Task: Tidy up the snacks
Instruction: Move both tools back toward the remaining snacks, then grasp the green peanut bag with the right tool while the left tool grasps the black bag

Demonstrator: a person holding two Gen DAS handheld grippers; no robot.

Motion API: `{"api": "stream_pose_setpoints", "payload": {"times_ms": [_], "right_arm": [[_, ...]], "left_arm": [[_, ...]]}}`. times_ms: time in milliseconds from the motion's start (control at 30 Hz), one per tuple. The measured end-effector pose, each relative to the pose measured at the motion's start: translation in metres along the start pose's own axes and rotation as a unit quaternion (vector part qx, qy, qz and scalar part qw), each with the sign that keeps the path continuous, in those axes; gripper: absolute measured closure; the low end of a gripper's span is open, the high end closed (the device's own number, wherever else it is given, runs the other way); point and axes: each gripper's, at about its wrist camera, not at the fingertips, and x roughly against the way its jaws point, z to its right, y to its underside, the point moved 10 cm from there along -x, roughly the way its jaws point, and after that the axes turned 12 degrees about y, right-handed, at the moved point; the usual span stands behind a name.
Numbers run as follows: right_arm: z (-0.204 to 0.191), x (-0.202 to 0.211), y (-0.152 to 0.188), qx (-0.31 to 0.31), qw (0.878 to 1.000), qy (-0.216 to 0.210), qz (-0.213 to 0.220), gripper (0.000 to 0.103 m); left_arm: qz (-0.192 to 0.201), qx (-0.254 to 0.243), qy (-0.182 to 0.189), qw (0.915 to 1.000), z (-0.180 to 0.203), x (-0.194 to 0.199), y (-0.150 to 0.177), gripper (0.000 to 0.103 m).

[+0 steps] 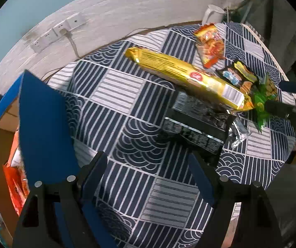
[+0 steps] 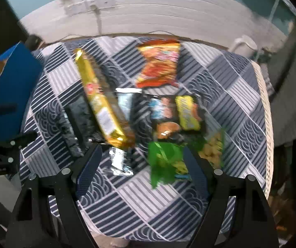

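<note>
A pile of snacks lies on the patterned tablecloth [image 1: 127, 86]. A long gold packet [image 1: 189, 76] rests across a black packet [image 1: 195, 122]. An orange chip bag [image 1: 210, 43], a dark bag [image 1: 239, 76] and a green bag [image 1: 264, 101] lie beyond. My left gripper [image 1: 148, 163] is open and empty, just short of the black packet. My right gripper [image 2: 141, 155] is open and empty, over the near edge of the pile, with the green bag [image 2: 166, 161] between its fingers' reach. The gold packet [image 2: 100, 103] and orange bag [image 2: 160, 64] show there too.
A cardboard box with blue flaps [image 1: 40, 119] stands at the table's left, with an orange packet [image 1: 15, 179] inside. A white kettle [image 1: 212, 14] stands at the back. Wall sockets [image 1: 59, 31] and a cable are on the wall. The box also shows in the right view [image 2: 11, 95].
</note>
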Motion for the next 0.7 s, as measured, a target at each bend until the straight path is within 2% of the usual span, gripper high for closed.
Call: {"api": "stream_pose_setpoints", "payload": {"times_ms": [200,433,700], "right_arm": [[0.042,-0.009,0.011,-0.064,0.998,0.000,-0.021,0.023],[0.060,-0.022,0.019,-0.109,0.993,-0.015,-0.038,0.023],[0.070,-0.041,0.030,-0.173,0.982,-0.034,-0.068,0.023]], "left_arm": [[-0.007,0.013,0.014,0.9998,0.010,-0.009,-0.007,0.021],[-0.006,0.028,0.036,0.9990,0.019,-0.017,-0.019,0.017],[-0.001,0.025,0.038,0.9989,0.022,-0.030,-0.034,0.017]]}}
